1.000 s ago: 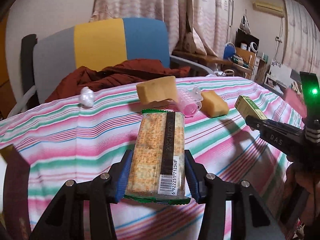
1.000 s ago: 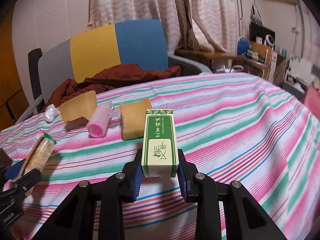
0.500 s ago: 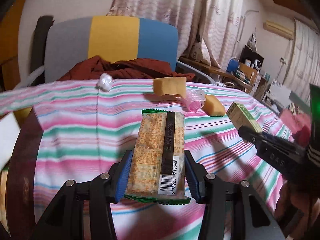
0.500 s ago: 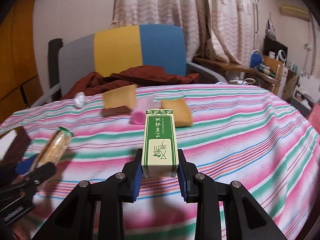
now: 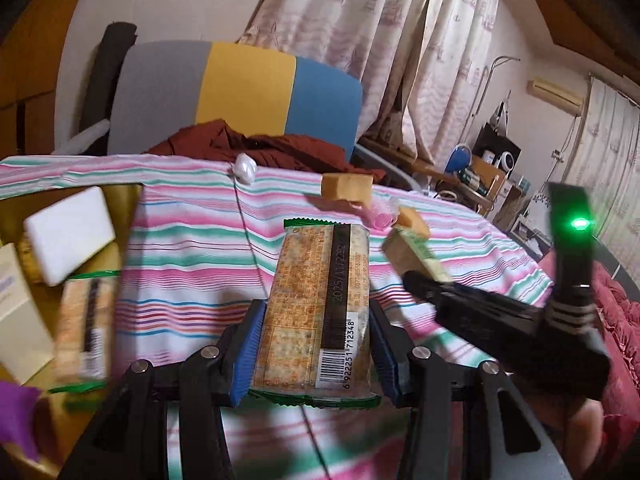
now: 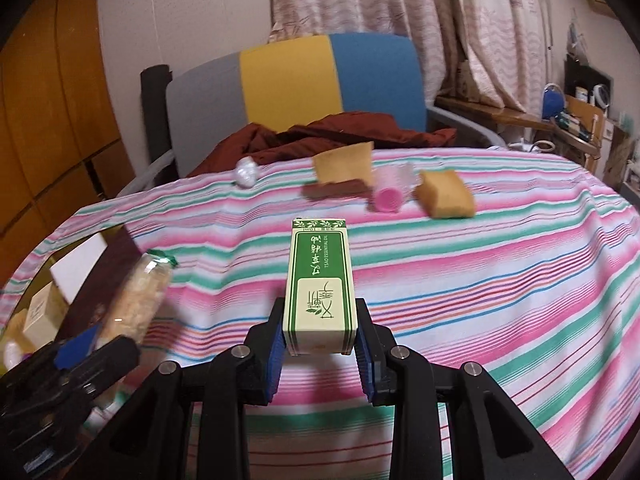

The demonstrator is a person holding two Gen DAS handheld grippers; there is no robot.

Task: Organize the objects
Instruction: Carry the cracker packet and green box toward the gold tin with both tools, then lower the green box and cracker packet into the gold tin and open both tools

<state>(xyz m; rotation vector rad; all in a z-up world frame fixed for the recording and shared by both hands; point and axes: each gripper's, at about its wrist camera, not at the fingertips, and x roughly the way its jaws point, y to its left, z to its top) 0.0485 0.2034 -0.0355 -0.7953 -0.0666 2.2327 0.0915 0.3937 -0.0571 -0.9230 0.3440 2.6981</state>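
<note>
My left gripper (image 5: 316, 344) is shut on a long cracker packet (image 5: 316, 304) with a barcode, held above the striped tablecloth (image 5: 192, 280). My right gripper (image 6: 320, 344) is shut on a green and cream carton (image 6: 320, 280), also held above the cloth. In the left wrist view the right gripper (image 5: 404, 276) shows at the right, with the carton (image 5: 412, 252) in it. In the right wrist view the left gripper (image 6: 80, 352) and its packet (image 6: 136, 300) sit at the lower left. At the left edge a yellow-brown container (image 5: 124, 204) holds a white block (image 5: 68, 232), a second cracker packet (image 5: 84, 328) and a cream box (image 5: 20, 312).
At the far side of the table lie two yellow sponges (image 6: 344, 162) (image 6: 446, 196), a pink roller (image 6: 388, 196) and a crumpled white ball (image 6: 245, 172). Behind stands a grey, yellow and blue chair (image 6: 292, 76) with a red-brown garment (image 6: 344, 132). Cluttered shelves (image 6: 580, 116) are at the right.
Both grippers have moved left across the table, each still holding its item. The container with the white block and second packet has come into view at the left.
</note>
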